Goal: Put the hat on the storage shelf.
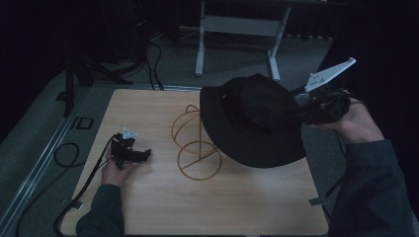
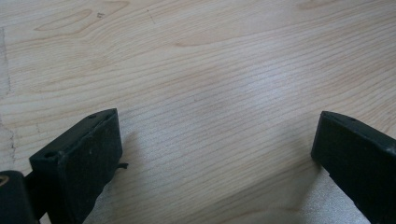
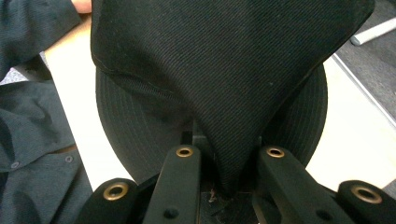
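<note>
From the high view, my right gripper point(image 1: 301, 117) holds the black fabric bucket hat point(image 1: 252, 121) above the light wooden tabletop point(image 1: 237, 207), just over the gold wire hat stand point(image 1: 197, 145); I judge the brim could snag its hoops.

In the left gripper view, my jaws stand spread over bare wood.

In the right gripper view, the jaws pinch a thin fold of hat, which may slip.

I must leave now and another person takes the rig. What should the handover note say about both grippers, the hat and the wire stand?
Right gripper: shut on the black hat, pinching its fabric, held above the table's right half.
Left gripper: open, holding nothing, low over the wooden table.
Gold wire stand: upright mid-table, with nothing on it; hat is beside it.
Done: hat picked up.
Left, probably: set the hat on the stand.
</note>
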### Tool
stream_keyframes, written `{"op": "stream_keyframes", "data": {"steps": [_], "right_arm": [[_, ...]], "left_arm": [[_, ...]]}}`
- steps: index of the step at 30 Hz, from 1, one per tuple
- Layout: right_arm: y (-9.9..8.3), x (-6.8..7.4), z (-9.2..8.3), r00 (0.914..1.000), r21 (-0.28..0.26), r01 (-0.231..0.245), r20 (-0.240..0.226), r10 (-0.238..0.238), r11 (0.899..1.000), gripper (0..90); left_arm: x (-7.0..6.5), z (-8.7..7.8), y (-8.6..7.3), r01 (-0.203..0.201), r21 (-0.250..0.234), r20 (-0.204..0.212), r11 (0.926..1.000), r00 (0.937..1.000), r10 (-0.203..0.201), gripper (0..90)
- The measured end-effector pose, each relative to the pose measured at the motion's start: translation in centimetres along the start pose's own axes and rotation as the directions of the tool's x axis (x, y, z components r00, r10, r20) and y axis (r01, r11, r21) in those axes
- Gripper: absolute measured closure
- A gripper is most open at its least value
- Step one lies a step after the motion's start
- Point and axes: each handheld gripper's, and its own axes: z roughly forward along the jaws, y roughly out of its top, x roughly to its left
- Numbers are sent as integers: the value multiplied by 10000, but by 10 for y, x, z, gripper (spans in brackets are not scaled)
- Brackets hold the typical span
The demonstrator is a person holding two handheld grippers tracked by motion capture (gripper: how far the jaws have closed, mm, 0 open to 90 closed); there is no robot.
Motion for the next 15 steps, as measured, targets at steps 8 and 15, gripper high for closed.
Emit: {"op": "stream_keyframes", "data": {"steps": [8,15], "right_arm": [[15,4,9,9994,35,294,-199,-293,9996,839],[29,5,22,9977,200,604,-322,-597,9980,839]], "left_arm": [[0,0,0,2,-2,-1,10000,10000,-2,20],[0,0,0,-5,-3,5,10000,10000,5,20]]}}
